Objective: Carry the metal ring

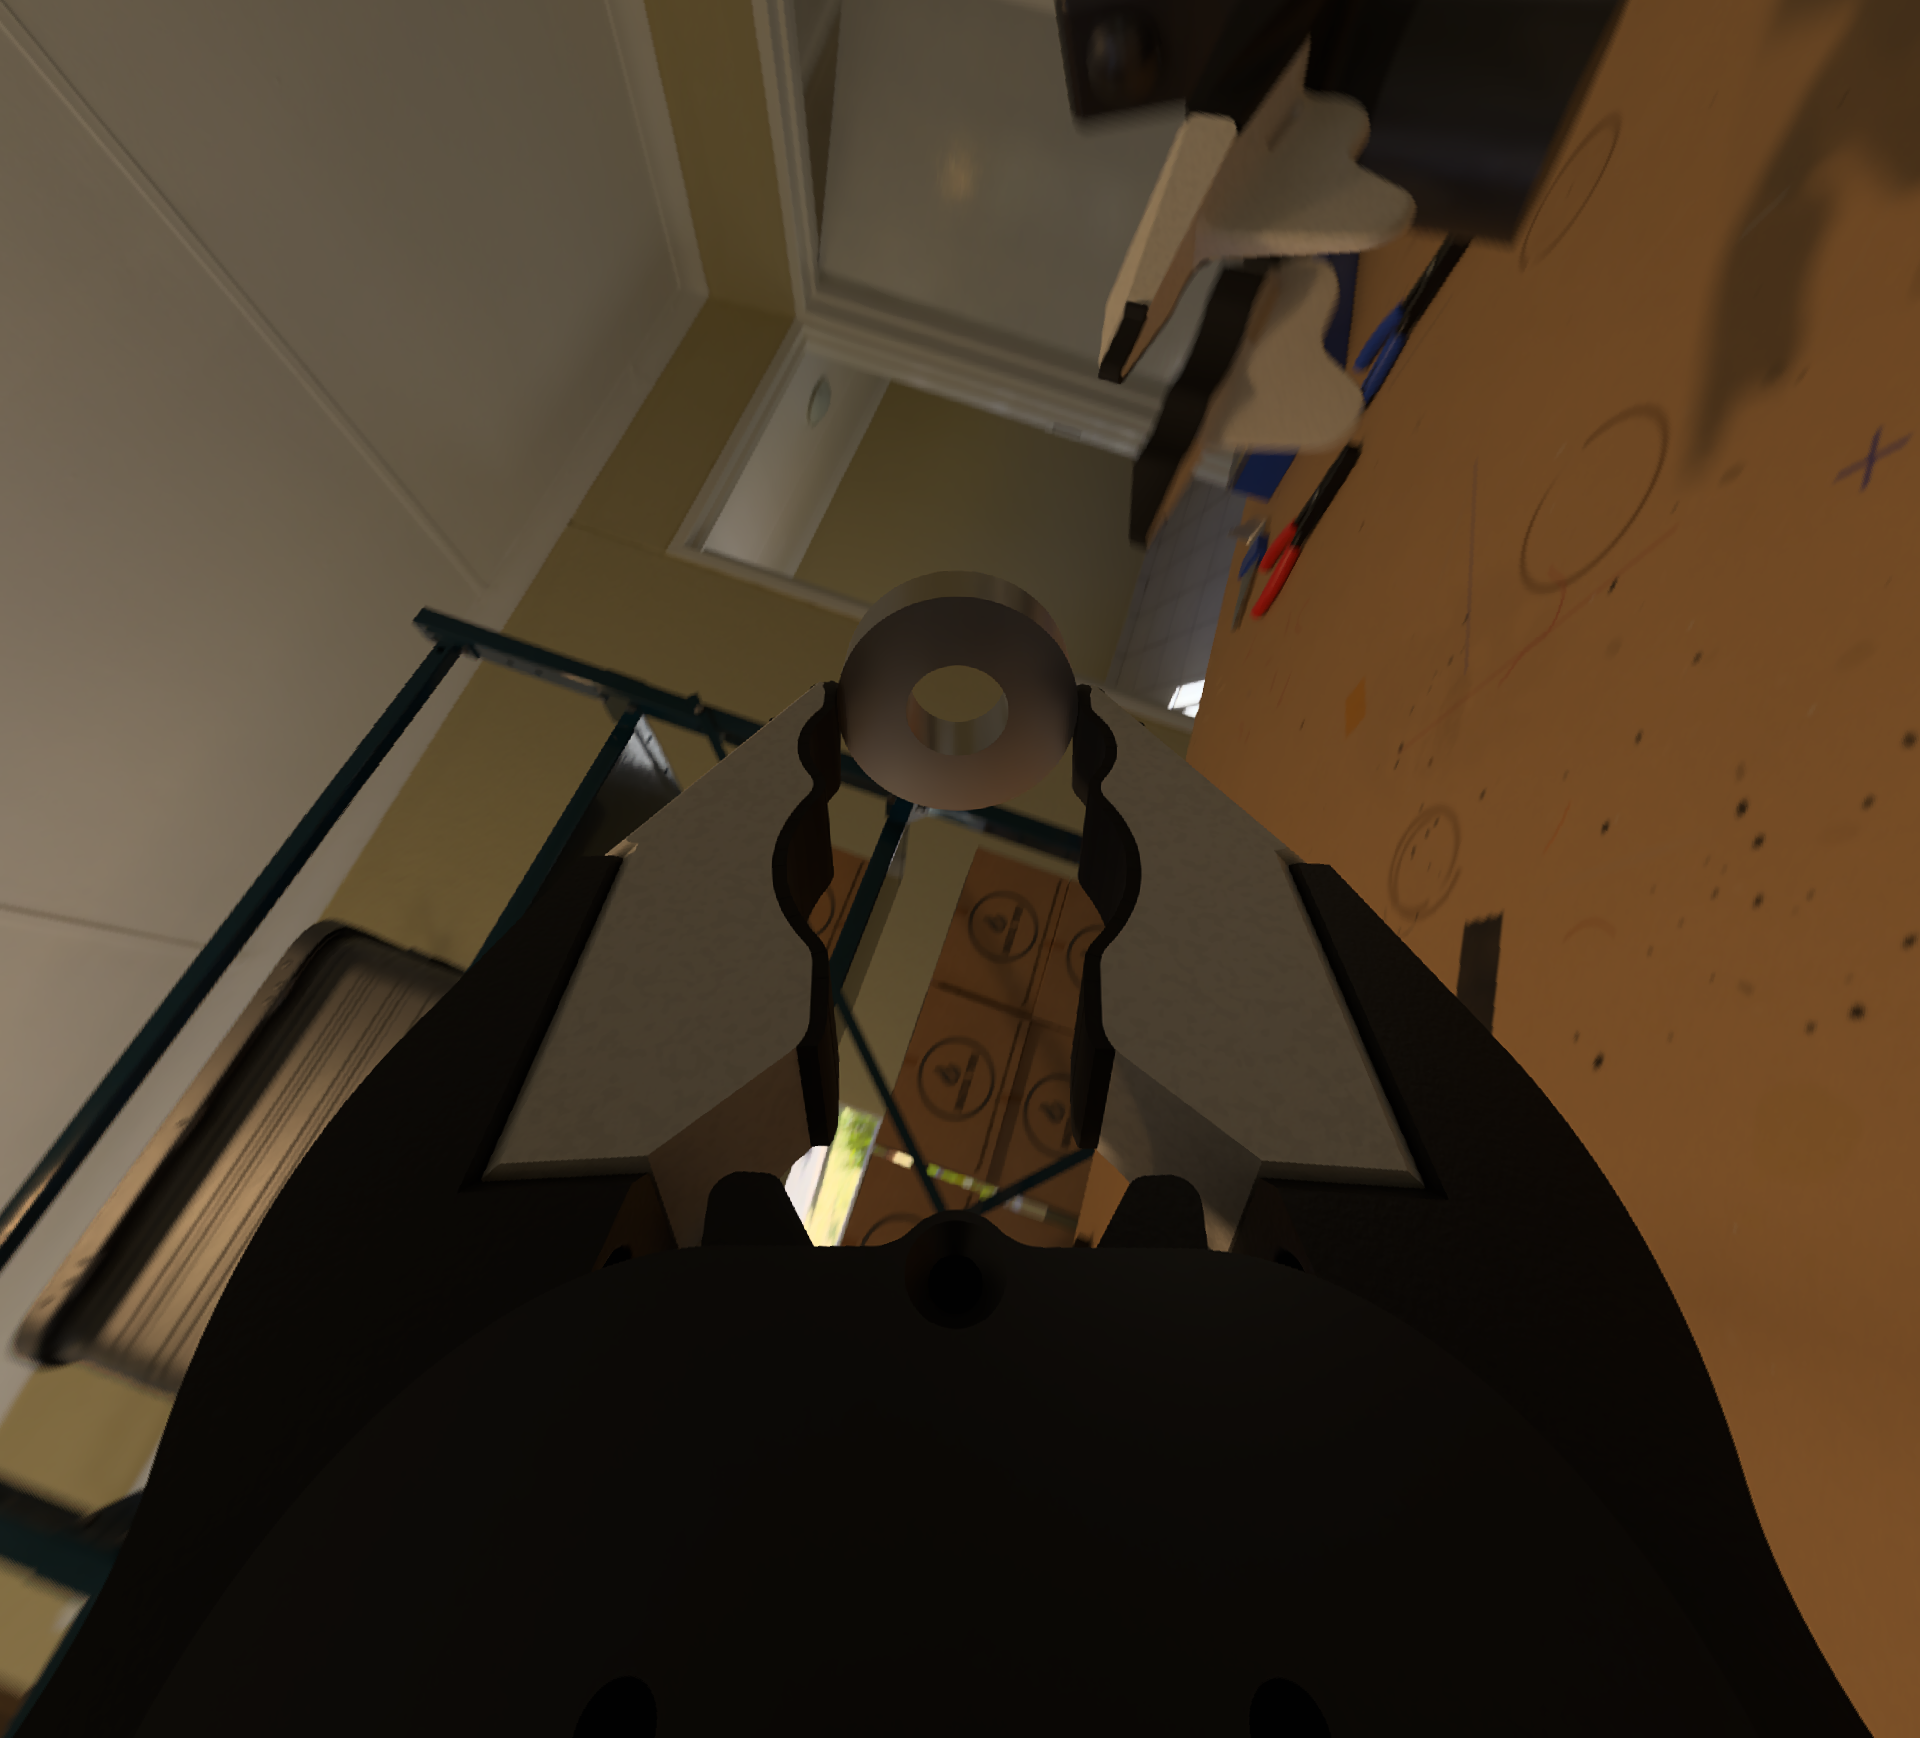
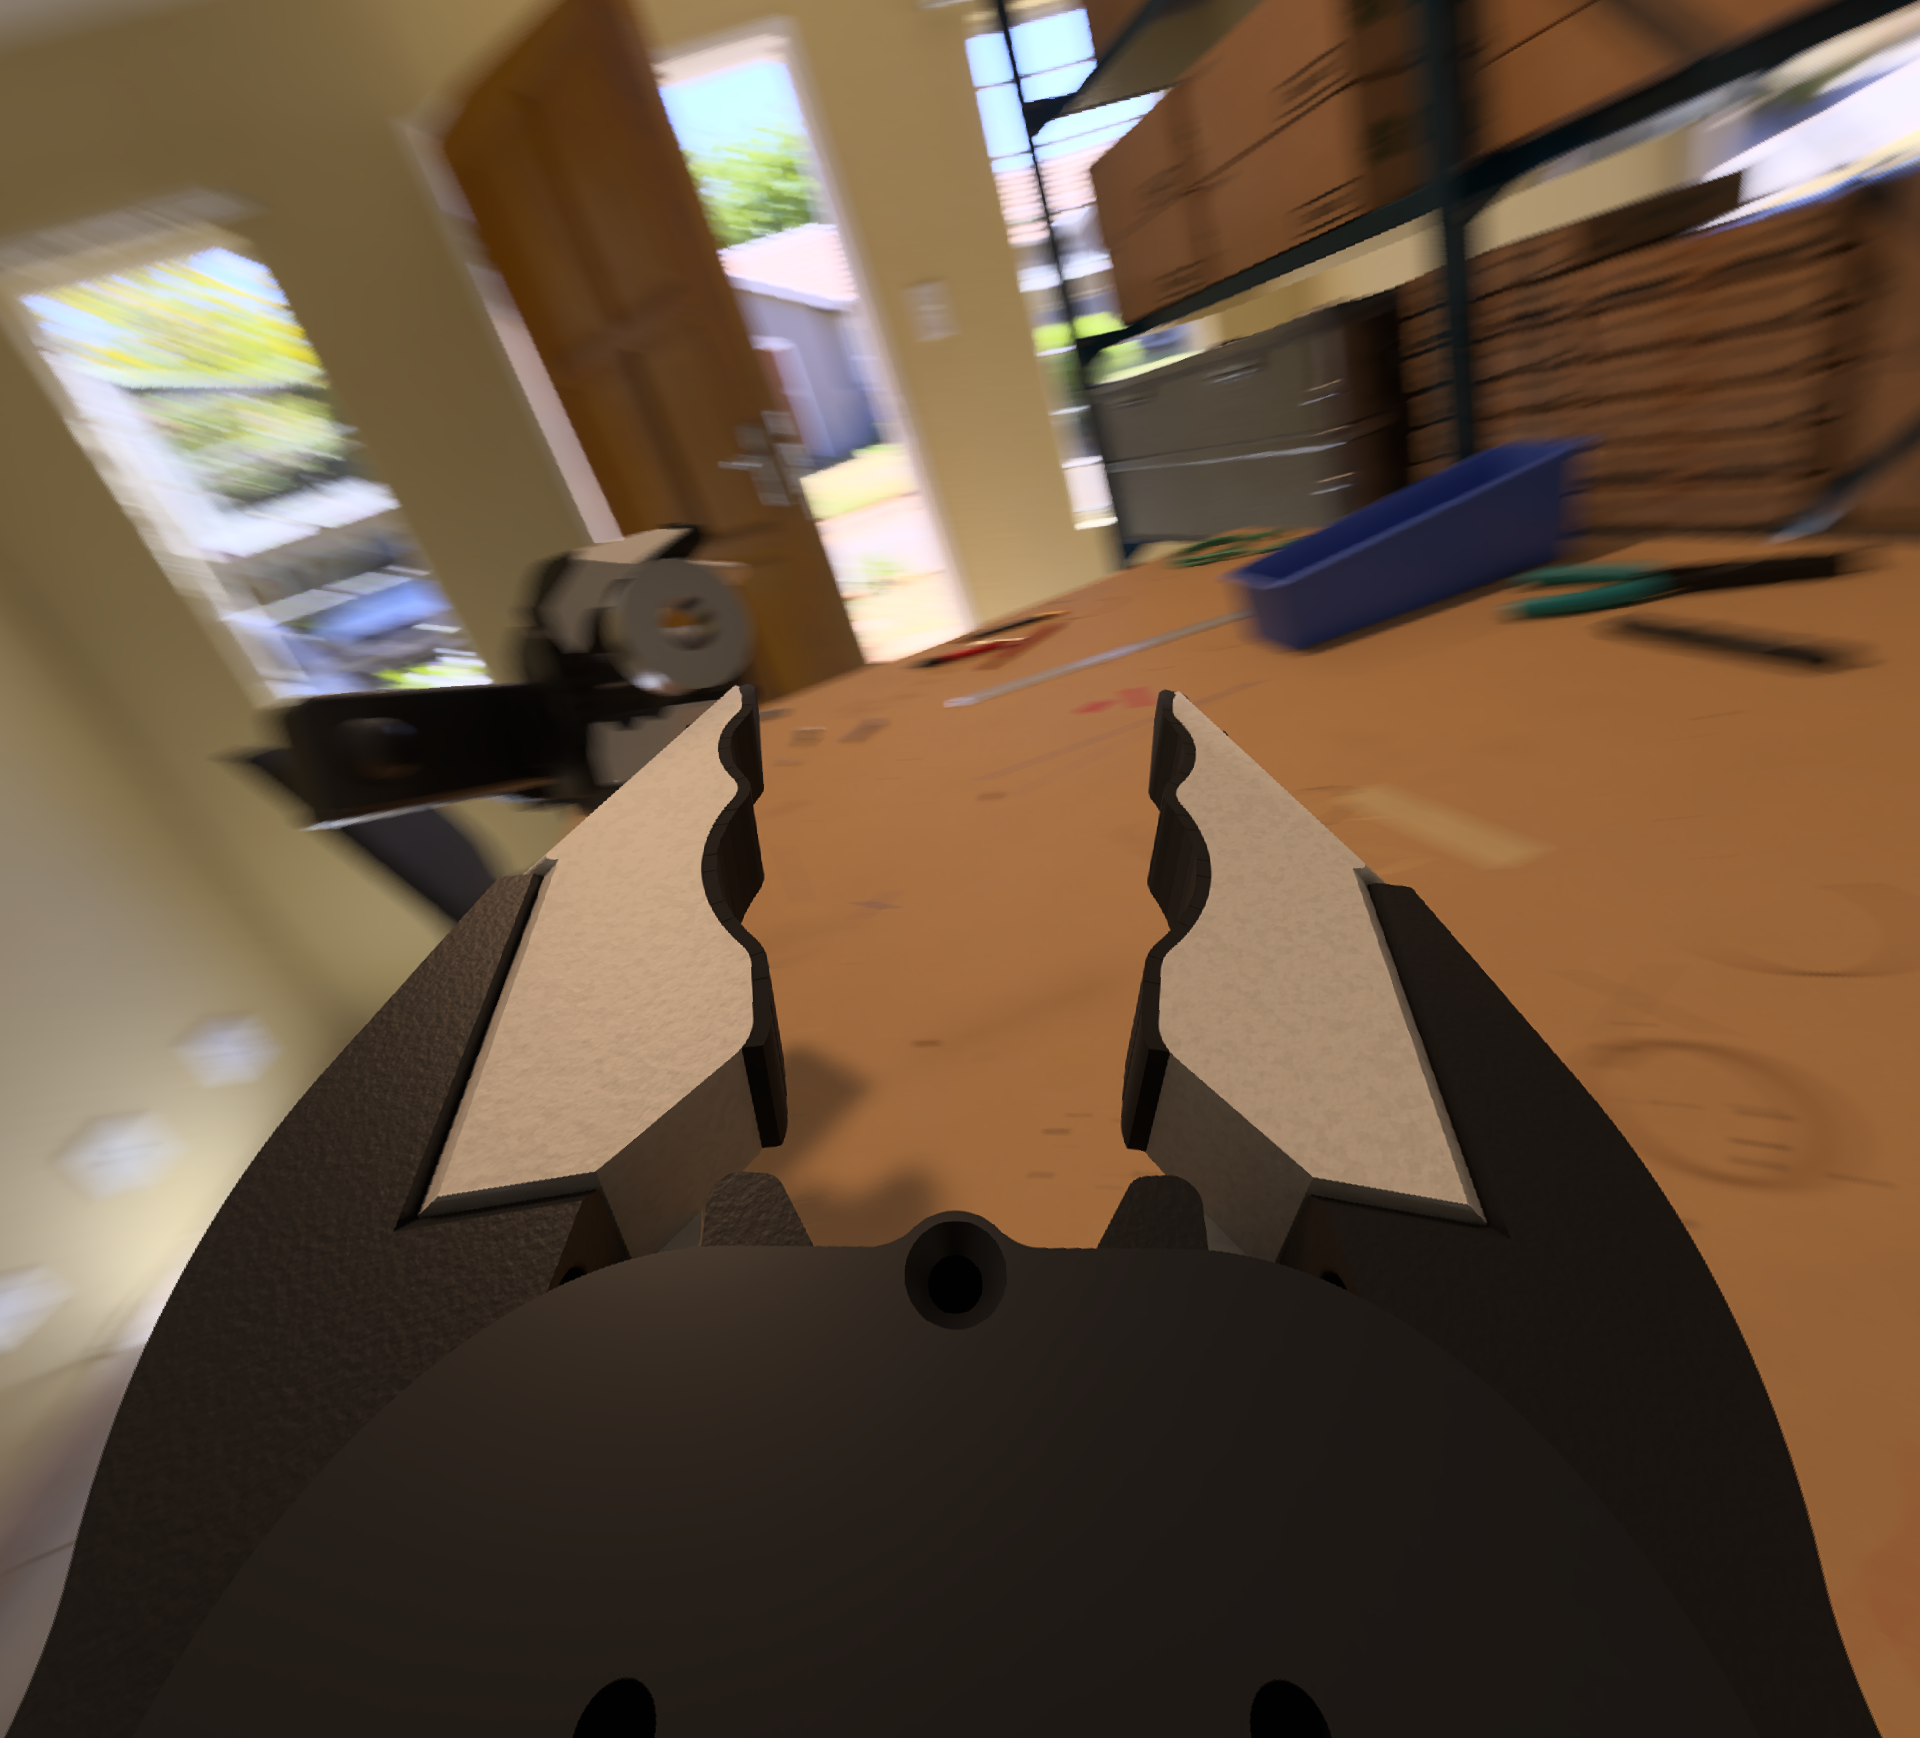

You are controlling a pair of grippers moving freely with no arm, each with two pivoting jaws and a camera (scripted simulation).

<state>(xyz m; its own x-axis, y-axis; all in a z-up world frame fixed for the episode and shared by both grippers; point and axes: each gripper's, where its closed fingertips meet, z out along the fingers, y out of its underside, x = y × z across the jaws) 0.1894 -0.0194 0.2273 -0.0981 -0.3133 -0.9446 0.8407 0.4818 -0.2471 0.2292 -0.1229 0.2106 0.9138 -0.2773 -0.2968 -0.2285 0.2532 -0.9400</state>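
Left wrist view: metal ring [image 1: 957, 703] between tongs [image 1: 957, 727]

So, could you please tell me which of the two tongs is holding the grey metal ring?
The left tongs grip the thick grey metal ring at their fingertips; the right tongs stand open and empty above the brown table.

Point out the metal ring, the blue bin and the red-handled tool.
metal ring [image 1: 956, 701], left wrist view, flat face.
blue bin [image 2: 1413, 545], right wrist view, long side wall.
red-handled tool [image 1: 1276, 568], left wrist view, red handle.
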